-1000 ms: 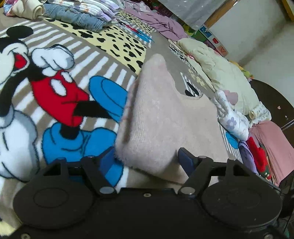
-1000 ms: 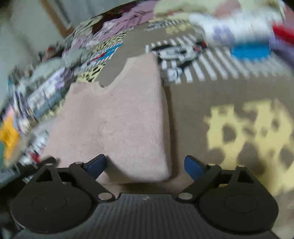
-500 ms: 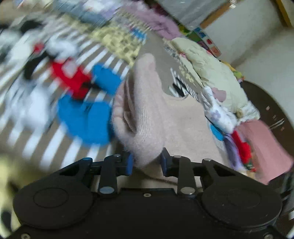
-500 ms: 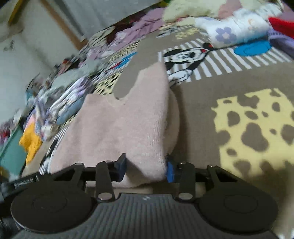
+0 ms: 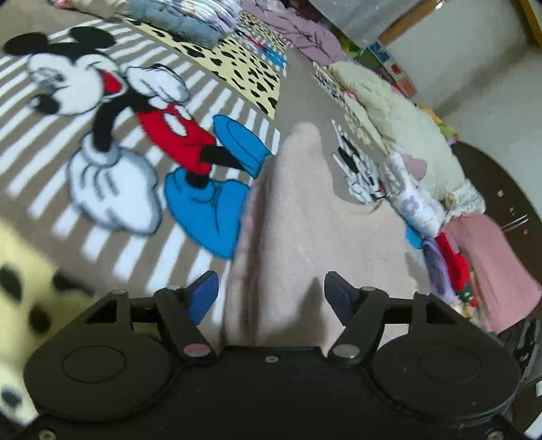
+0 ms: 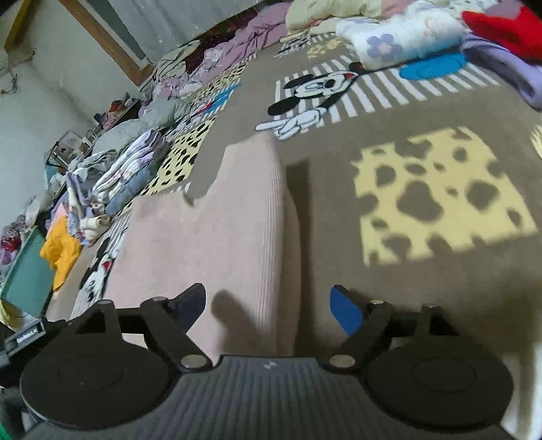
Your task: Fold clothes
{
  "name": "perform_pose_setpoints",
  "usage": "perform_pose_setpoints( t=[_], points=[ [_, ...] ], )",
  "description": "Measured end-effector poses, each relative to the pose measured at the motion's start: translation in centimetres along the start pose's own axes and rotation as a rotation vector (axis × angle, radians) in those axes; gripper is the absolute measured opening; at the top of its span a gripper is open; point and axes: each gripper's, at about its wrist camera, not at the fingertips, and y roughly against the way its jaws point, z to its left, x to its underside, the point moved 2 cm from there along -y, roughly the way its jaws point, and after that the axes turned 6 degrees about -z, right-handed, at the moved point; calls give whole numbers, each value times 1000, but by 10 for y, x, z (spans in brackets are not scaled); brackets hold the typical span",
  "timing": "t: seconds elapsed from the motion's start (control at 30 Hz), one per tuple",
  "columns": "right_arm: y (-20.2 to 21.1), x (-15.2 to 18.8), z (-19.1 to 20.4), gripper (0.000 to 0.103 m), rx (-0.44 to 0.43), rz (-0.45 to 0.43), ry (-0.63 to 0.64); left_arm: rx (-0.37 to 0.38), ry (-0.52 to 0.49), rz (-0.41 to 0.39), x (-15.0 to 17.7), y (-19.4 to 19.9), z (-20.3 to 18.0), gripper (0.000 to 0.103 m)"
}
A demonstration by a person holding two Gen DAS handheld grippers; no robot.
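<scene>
A folded pale pink knit garment (image 5: 305, 216) lies on the Mickey Mouse blanket (image 5: 111, 142). My left gripper (image 5: 271, 294) is open, its blue-tipped fingers (image 5: 203, 294) spread on either side of the garment's near left edge. In the right wrist view the same garment (image 6: 216, 230) lies flat on the blanket (image 6: 423, 304). My right gripper (image 6: 267, 304) is open, straddling the garment's near right edge without gripping it.
Folded clothes are stacked at the far left (image 5: 189, 17). Piles of unfolded clothes and bedding lie on the right (image 5: 399, 111), with pink (image 5: 491, 270) and red pieces (image 5: 454, 260). A green box (image 6: 27, 274) and yellow cloth (image 6: 61, 250) sit at the blanket's edge.
Both grippers were shut on the garment's near corners half a second ago. Both have let go and stand open, and the garment lies flat on the blanket.
</scene>
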Motion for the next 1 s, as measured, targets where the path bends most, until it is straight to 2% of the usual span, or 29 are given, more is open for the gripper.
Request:
perform_pose_setpoints(
  t=[0.1, 0.2, 0.27, 0.4, 0.47, 0.5, 0.57, 0.73, 1.0],
  points=[
    [-23, -4, -7, 81, -24, 12, -39, 52, -5, 22, -3, -19, 3, 69],
    [-36, -5, -8, 82, -65, -12, -49, 89, -18, 18, -6, -33, 1, 68],
    [-46, -7, -4, 81, -109, -5, -47, 115, -16, 22, -8, -41, 0, 60],
    [-59, -6, 4, 72, -136, -2, -20, 156, 25, 41, -8, -49, 3, 43],
    [-63, -5, 5, 60, -148, -3, -23, 183, 64, 46, -7, -49, 6, 36],
    [-63, -4, 4, 49, -170, 0, -34, 191, 74, 46, -7, -47, 5, 35],
    [-61, -2, 0, 44, -214, 3, -81, 201, 92, 44, -8, -42, 0, 32],
    [-47, -10, 13, 41, -268, -4, -76, 255, 132, 11, -24, -25, -27, 31],
    [5, -76, 21, 41, -370, -157, -124, 417, 192, -60, -72, -13, -91, 31]
  ],
)
